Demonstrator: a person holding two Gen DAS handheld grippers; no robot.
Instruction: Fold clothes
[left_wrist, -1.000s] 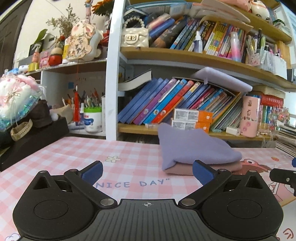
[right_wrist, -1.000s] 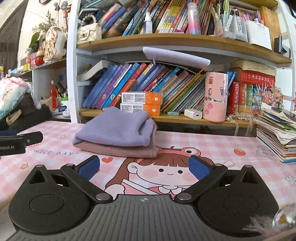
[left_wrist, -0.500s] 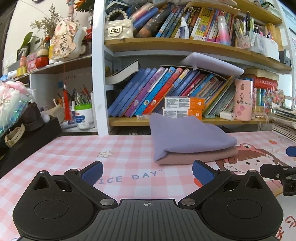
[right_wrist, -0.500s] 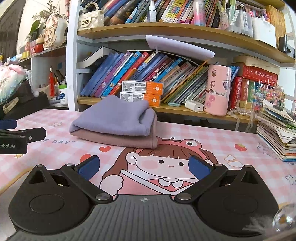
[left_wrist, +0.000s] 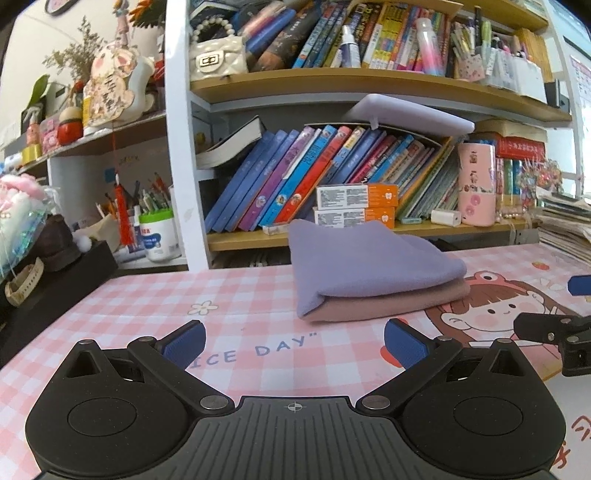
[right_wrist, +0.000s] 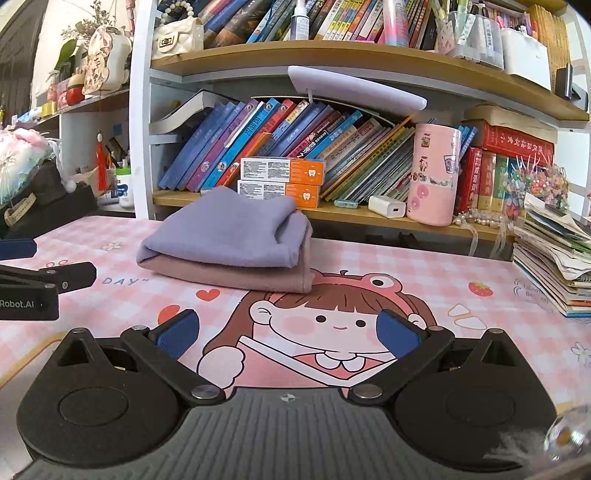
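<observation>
Folded clothes (left_wrist: 373, 273) on the mat, well beyond both spread, empty grippers — left gripper (left_wrist: 294, 341), right gripper (right_wrist: 288, 330)

Left wrist view: the right gripper (left_wrist: 565, 314) is cut off by the right edge, so its jaw spacing cannot be read. Right wrist view: the left gripper (right_wrist: 33, 269) is cut off by the left edge likewise. The pink garment (right_wrist: 236, 275) is largely covered by the purple garment (right_wrist: 229, 232) folded over it. Lower right, a blurred translucent object (right_wrist: 565, 435) cannot be identified. Book spines (right_wrist: 280, 144) carry lettering too small to read.
</observation>
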